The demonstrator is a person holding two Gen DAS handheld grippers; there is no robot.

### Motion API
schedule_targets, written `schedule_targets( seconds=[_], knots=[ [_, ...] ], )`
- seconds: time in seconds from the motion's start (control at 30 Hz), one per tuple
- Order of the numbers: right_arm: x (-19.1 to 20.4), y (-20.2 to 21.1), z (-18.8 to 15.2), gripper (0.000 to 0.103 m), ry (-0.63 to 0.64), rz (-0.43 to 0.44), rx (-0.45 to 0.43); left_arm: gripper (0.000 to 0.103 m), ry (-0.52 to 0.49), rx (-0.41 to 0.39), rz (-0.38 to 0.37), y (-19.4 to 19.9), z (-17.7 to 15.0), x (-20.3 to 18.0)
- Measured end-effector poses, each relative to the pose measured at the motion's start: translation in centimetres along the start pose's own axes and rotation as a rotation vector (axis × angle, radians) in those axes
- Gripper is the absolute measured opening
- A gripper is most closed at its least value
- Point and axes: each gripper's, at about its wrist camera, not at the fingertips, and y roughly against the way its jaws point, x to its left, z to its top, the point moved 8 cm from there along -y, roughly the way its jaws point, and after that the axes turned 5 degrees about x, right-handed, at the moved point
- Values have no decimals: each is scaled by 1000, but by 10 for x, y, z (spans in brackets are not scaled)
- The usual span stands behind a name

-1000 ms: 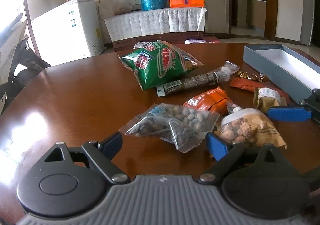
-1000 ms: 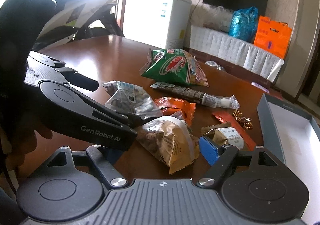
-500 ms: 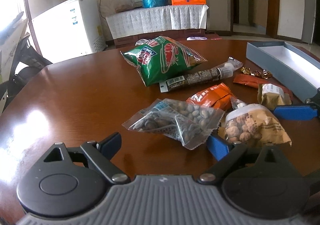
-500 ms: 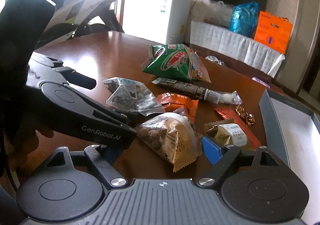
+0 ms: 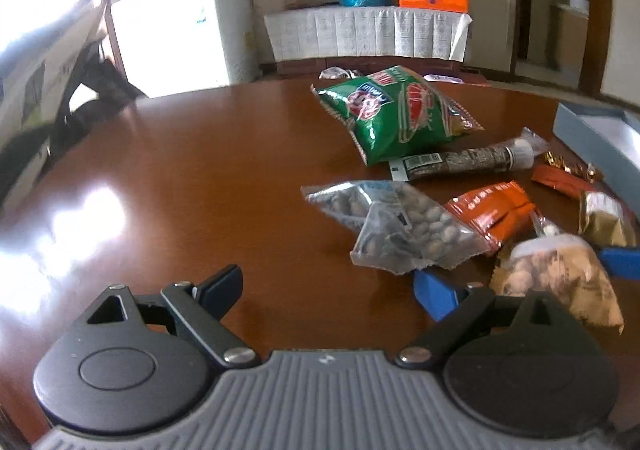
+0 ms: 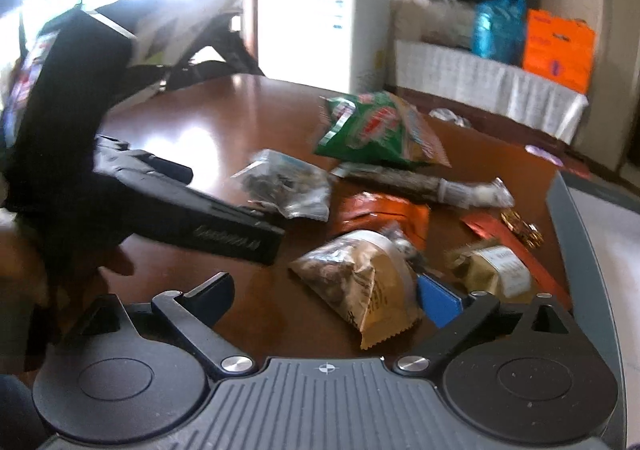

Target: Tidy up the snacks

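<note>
Snack packs lie on the round brown table (image 5: 200, 178): a green bag (image 5: 396, 118), a long dark pack (image 5: 464, 162), a clear bag of nuts (image 5: 400, 226), an orange pack (image 5: 492, 206) and a tan bag of nuts (image 5: 560, 286). My left gripper (image 5: 328, 286) is open and empty, just short of the clear bag. My right gripper (image 6: 332, 294) is open, with the tan bag (image 6: 368, 282) between its fingers. The left gripper's body (image 6: 192, 214) shows at the left in the right wrist view.
An open grey-blue box (image 5: 600, 138) stands at the table's right edge, also in the right wrist view (image 6: 592, 234). A small gold pack (image 6: 496, 270), a red wrapper (image 6: 504, 238) and gold candies (image 6: 524, 230) lie beside it. A white fridge (image 5: 176, 34) stands behind.
My left gripper has swung left and drawn back from the snacks. My right gripper has moved forward over the tan bag. Both stay open.
</note>
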Motion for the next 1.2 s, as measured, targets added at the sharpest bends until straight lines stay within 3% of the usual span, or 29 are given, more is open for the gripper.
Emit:
schedule_targets(
  seconds=[0.2, 0.37, 0.5, 0.7, 0.93, 1.2],
  knots=[
    [-23, -5, -8, 99, -88, -93, 46, 94, -59, -24, -80, 5, 2, -16],
    [-20, -8, -6, 99, -105, -63, 39, 94, -110, -55, -124, 4, 7, -30],
    [-10, -15, -3, 98, -45, -70, 50, 95, -70, -4, -101, -14, 11, -25],
    [-14, -20, 3, 92, -81, -62, 41, 95, 55, 11, -54, -26, 17, 4],
    [-10, -16, 2, 72, -63, -65, 38, 95, -41, -4, -92, -22, 15, -15],
    [-2, -12, -1, 74, -32, -75, 31, 95, -17, -23, -90, -20, 18, -11]
  ],
)
